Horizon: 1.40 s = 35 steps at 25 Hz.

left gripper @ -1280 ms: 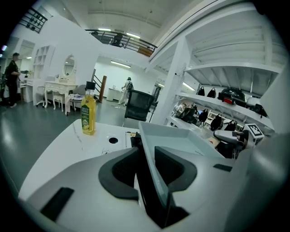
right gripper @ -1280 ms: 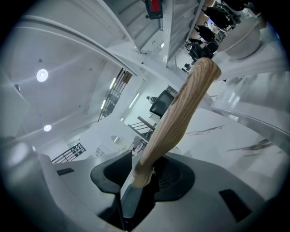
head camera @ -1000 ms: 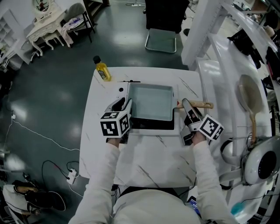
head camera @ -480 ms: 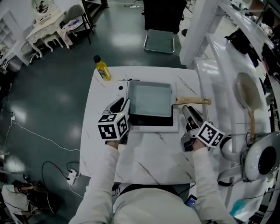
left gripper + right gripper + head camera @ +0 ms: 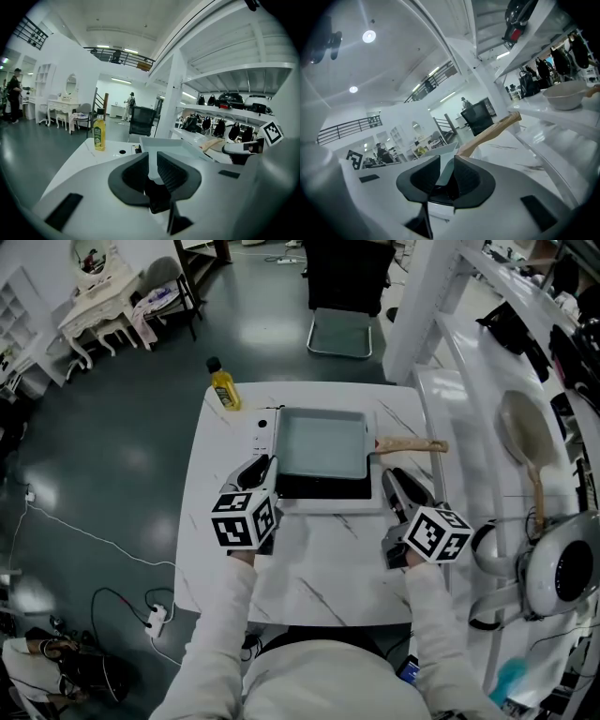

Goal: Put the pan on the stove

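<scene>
The pan (image 5: 322,444) is pale grey-blue, and its handle (image 5: 412,445) is light wood. The stove (image 5: 323,489) is glossy black in a white frame. The table (image 5: 319,568) is white marble with thin dark veins. The bottle (image 5: 223,388) is yellow with a black cap. My left gripper (image 5: 265,465) and right gripper (image 5: 394,476) are white, black inside the jaws, with black-and-white square markers. My sleeves (image 5: 220,615) are white.
</scene>
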Each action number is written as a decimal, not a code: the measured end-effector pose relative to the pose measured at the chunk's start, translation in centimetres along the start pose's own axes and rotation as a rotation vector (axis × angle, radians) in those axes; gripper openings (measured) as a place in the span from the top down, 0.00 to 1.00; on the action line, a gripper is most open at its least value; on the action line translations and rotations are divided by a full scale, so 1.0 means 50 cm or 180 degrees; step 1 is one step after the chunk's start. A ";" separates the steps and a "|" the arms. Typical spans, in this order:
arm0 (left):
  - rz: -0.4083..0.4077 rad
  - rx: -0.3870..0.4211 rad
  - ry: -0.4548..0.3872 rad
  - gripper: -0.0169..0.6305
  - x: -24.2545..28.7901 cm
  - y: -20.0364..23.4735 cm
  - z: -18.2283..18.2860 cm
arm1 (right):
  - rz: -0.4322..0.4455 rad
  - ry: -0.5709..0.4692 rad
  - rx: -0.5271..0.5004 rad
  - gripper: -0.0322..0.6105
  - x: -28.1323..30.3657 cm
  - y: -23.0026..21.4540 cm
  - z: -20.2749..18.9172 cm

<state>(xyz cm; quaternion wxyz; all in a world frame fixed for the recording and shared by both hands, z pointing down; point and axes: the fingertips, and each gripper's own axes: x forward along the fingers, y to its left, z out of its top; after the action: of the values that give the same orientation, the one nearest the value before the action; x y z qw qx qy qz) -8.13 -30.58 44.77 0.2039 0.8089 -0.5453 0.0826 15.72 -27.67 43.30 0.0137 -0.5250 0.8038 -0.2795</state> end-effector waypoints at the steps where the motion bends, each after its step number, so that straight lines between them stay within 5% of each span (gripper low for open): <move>1: -0.0003 0.0001 -0.0011 0.87 -0.007 -0.002 -0.003 | -0.0002 -0.0006 -0.0014 0.78 -0.006 0.004 -0.002; 11: -0.0054 0.0020 -0.0088 0.91 -0.081 -0.016 -0.023 | -0.0146 -0.0137 -0.0362 0.90 -0.066 0.048 -0.012; 22: -0.0233 0.0089 -0.0069 0.92 -0.138 -0.055 -0.051 | -0.0318 -0.0162 -0.0804 0.91 -0.129 0.103 -0.049; 35: -0.0308 0.0081 -0.0091 0.92 -0.199 -0.074 -0.072 | -0.0445 -0.0215 -0.0777 0.91 -0.180 0.135 -0.074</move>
<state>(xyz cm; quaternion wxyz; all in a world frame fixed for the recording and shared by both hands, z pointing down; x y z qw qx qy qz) -8.33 -19.42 43.58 0.1896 0.8379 -0.5073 0.0680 12.97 -16.43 40.84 -0.0427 -0.5866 0.7923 -0.1621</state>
